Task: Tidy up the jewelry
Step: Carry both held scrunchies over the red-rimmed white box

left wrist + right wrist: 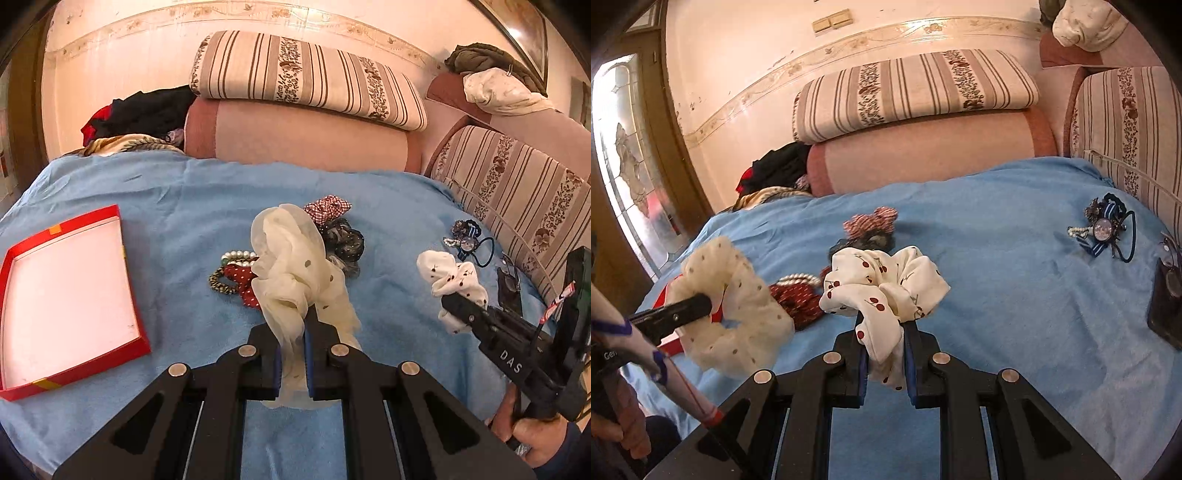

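My left gripper (293,325) is shut on a cream dotted scrunchie (295,266) and holds it above the blue cloth; it also shows in the right wrist view (735,310). My right gripper (882,325) is shut on a white cherry-print scrunchie (882,284), which also shows in the left wrist view (452,282). A red box lid (70,295) with a white inside lies open at the left. A pile of scrunchies and bead bracelets (240,277) lies behind the cream scrunchie.
A red checked scrunchie (328,208) and a dark one (345,240) lie further back. A blue hair tie with brooch and pearls (1104,230) lies at the right, near a dark phone (1167,306). Striped cushions (306,77) and a pink bolster (295,136) border the blue cloth (184,192).
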Action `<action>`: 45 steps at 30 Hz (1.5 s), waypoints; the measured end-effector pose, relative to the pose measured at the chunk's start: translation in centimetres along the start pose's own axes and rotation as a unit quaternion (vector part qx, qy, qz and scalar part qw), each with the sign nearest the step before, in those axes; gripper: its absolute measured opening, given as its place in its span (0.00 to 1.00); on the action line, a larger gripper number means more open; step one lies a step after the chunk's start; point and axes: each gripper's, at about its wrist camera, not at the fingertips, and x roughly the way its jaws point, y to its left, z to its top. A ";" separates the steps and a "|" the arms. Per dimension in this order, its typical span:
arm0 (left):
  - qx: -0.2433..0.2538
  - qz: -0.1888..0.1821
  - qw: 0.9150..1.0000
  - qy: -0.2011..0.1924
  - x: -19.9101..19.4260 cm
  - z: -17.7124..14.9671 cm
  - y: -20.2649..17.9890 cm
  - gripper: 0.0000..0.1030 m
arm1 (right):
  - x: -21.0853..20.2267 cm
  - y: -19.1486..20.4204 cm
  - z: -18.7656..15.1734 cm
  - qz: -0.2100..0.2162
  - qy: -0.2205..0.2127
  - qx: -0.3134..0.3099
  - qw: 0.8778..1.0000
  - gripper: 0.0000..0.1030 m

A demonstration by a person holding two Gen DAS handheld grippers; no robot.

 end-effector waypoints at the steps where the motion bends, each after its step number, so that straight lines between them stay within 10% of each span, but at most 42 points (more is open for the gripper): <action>1: -0.001 0.002 1.000 -0.001 -0.2 -0.1 0.2 0.09 | -0.1 0.1 -0.1 0.001 0.001 -0.001 1.000 0.17; 45: -0.155 0.140 0.975 -0.081 -9.6 -1.9 21.1 0.10 | 4.2 23.5 3.0 0.129 0.079 -0.142 0.978 0.17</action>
